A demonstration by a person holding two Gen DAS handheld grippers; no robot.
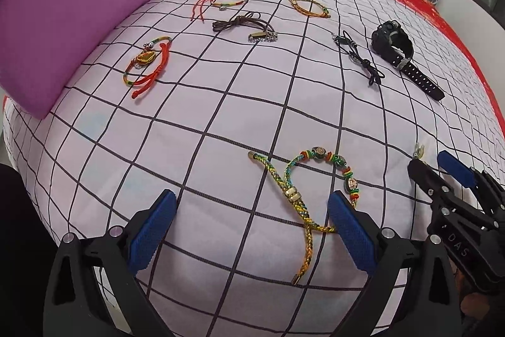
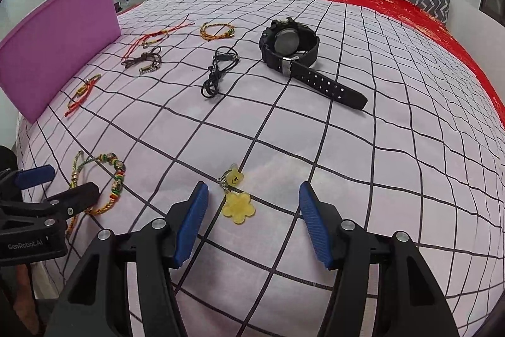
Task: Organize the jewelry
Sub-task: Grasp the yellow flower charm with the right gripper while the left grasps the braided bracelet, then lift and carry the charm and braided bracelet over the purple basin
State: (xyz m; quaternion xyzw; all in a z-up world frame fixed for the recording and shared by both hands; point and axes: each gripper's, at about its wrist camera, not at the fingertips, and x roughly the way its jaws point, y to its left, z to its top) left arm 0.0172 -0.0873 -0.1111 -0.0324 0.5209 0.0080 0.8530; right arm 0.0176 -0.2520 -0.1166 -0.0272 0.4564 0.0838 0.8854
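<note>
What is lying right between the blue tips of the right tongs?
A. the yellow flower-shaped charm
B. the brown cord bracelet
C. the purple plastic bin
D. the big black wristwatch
A: in the right wrist view the yellow flower-shaped charm lies on the checked bedspread between the open right tongs, untouched, while the big black wristwatch lies farther off.

Not much to read here. The left gripper (image 2: 60, 182), seen from the right wrist camera, has "GenRobot.AI" printed in pale letters on its black body. From the left wrist camera, the right gripper (image 1: 438, 166) shows "DAS" on its black housing, and the lettering runs on out of sight. Nothing on the jewelry is legible.
</note>
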